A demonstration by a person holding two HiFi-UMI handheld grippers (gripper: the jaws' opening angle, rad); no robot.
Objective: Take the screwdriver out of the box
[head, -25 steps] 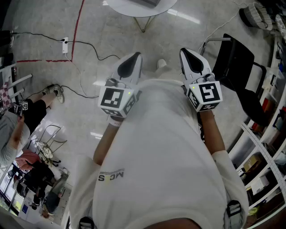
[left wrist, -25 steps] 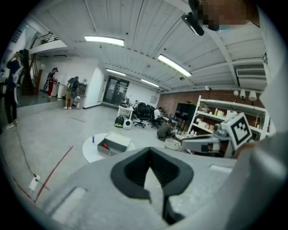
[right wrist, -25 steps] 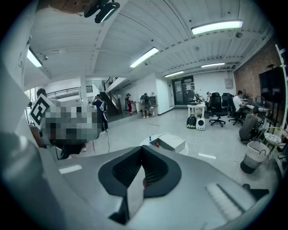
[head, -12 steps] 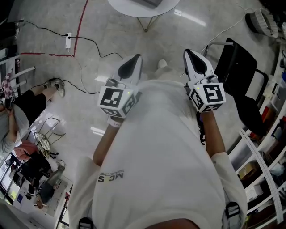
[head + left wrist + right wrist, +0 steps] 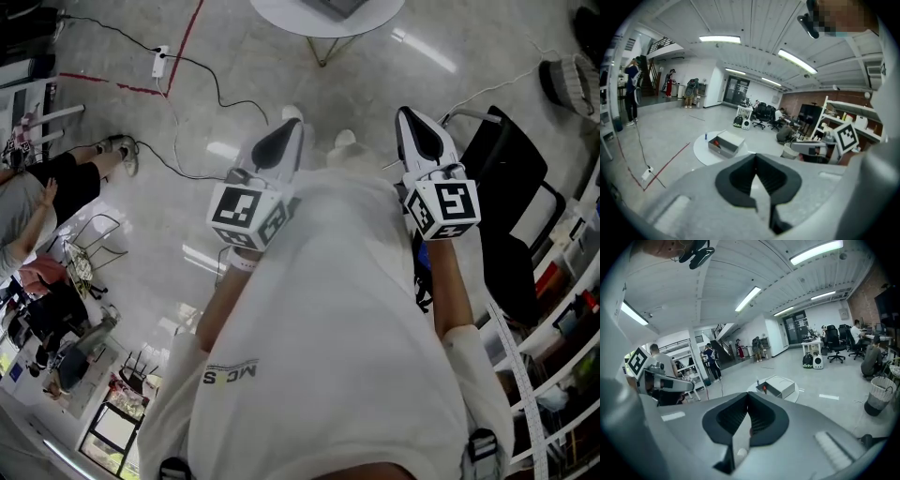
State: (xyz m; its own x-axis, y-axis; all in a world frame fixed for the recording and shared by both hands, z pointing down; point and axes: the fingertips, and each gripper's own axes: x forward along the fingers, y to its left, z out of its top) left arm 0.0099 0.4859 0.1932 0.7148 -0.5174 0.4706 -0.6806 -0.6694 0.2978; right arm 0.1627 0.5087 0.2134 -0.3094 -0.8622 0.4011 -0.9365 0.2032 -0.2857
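Observation:
A grey open box (image 5: 724,143) stands on a round white table (image 5: 701,151) some way ahead across the floor. A red-handled screwdriver (image 5: 716,143) lies inside it. The right gripper view shows the same box (image 5: 778,388) and the red screwdriver handle (image 5: 764,389). My left gripper (image 5: 755,157) and right gripper (image 5: 748,395) are both shut on nothing and point toward the table from a distance. In the head view the left gripper (image 5: 279,142) and right gripper (image 5: 418,133) are held side by side in front of the person's white shirt, and the table's edge (image 5: 281,17) shows at the top.
A black chair (image 5: 506,178) and shelves (image 5: 562,319) stand at the right. A cable and power strip (image 5: 159,61) and a red tape line (image 5: 183,37) lie on the floor at the left. People (image 5: 37,197) sit at the far left. A small blue bottle (image 5: 705,137) stands beside the box.
The floor, chair and table have shifted in the head view as the person walks forward. Both grippers keep the same shut pose in front of the body.

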